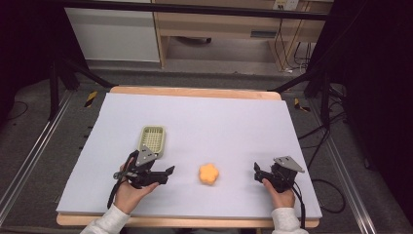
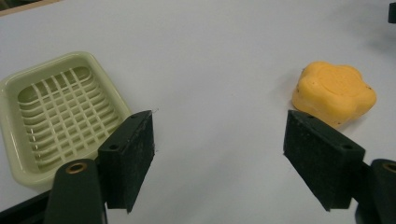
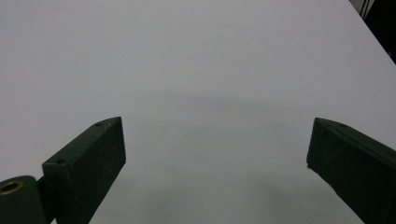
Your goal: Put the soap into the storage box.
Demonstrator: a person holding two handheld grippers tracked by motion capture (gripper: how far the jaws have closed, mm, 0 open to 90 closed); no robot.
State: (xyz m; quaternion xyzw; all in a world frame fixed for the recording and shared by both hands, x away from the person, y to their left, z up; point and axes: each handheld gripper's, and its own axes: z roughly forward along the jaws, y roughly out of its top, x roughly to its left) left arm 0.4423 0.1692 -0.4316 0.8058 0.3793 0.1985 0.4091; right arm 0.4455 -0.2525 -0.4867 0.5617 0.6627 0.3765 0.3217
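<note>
An orange flower-shaped soap (image 1: pixel 208 174) lies on the white table cover near the front middle. A pale green slotted soap dish (image 1: pixel 152 139) sits empty to its left and farther back. My left gripper (image 1: pixel 164 175) is held low just in front of the dish, pointing right toward the soap, open and empty. In the left gripper view the dish (image 2: pixel 109 84) is at the left and the soap (image 2: pixel 334 93) is just beyond the right jaw of the gripper (image 2: pixel 218 116). My right gripper (image 1: pixel 257 173) rests right of the soap, open (image 3: pixel 218 123) over bare cover.
The white cover (image 1: pixel 204 117) spans nearly the whole wooden table (image 1: pixel 195 91). Black frame legs (image 1: pixel 53 92) and cables (image 1: pixel 316 141) stand on the floor at both sides. A wooden cabinet (image 1: pixel 219 24) stands behind.
</note>
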